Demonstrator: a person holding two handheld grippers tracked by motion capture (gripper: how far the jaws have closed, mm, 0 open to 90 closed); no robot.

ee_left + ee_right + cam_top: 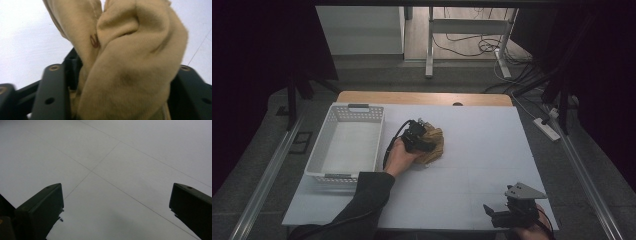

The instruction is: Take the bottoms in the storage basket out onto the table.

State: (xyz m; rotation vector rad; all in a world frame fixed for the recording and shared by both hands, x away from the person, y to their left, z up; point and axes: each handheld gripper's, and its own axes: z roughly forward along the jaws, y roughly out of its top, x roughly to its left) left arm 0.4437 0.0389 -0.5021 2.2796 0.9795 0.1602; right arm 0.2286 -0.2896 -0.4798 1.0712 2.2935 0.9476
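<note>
Bunching on the table (472,170), the tan cloth (432,145) sits between the left gripper (421,136)'s jaws, seemingly loosely; the basket (343,145) awaits. Right gripper (507,216) gapes idle.

A white tabletop (472,165) with a wooden strip along its far edge was seen at the frame's centre. A white slotted basket (343,145) was set on its left part, and a crumpled tan cloth (434,145) lay just right of it, near the middle.
</note>
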